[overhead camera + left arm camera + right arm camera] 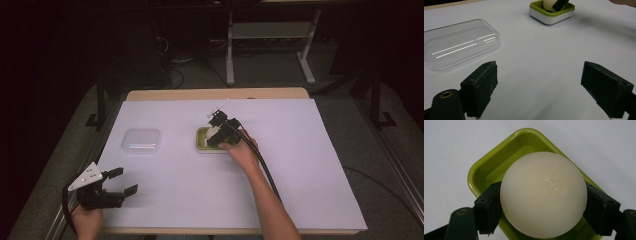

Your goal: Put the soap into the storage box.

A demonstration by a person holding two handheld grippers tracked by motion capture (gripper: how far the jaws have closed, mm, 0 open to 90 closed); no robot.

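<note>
Over the green tray (486, 167), the right gripper (543, 202) clamps the white ball (543, 195) from both sides, straight above the tray's hollow; left gripper (116, 182) gapes empty, well apart from the tray.

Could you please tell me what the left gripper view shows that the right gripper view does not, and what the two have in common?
Left gripper view alone: the clear plastic lid lying flat on the white table cover, and the left gripper with its jaws wide apart and nothing between them. Right gripper view alone: the right gripper with its jaws pressed against both sides of the cream ball. Shared: the ball, the green dish and the white cover.
</note>
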